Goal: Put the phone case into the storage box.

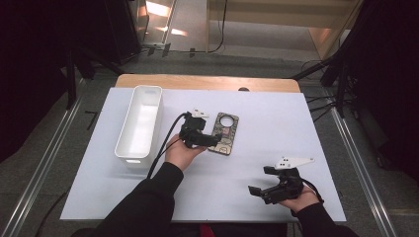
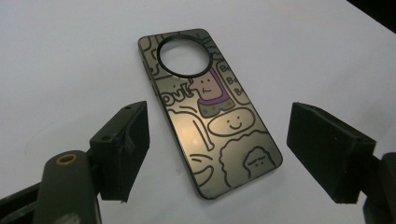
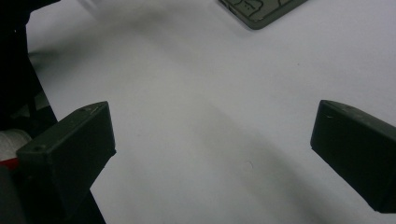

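Note:
A phone case [image 1: 225,133] with cartoon doodles and a round camera hole lies flat on the white sheet [image 1: 267,123]. My left gripper [image 1: 211,139] hovers at its near end, open. In the left gripper view the case [image 2: 210,116] lies between the two spread pads [image 2: 123,149], and neither pad touches it. My right gripper [image 1: 261,180] is held near the front right of the sheet, open, with nothing between its jaws. In the right gripper view [image 3: 212,135] one corner of the case [image 3: 261,11] peeks in at the top edge.
A long white bin [image 1: 148,91] stands on the left part of the sheet, close to my left hand. The wooden table edge [image 1: 207,81] runs along the far side. Dark stands and cables surround the table.

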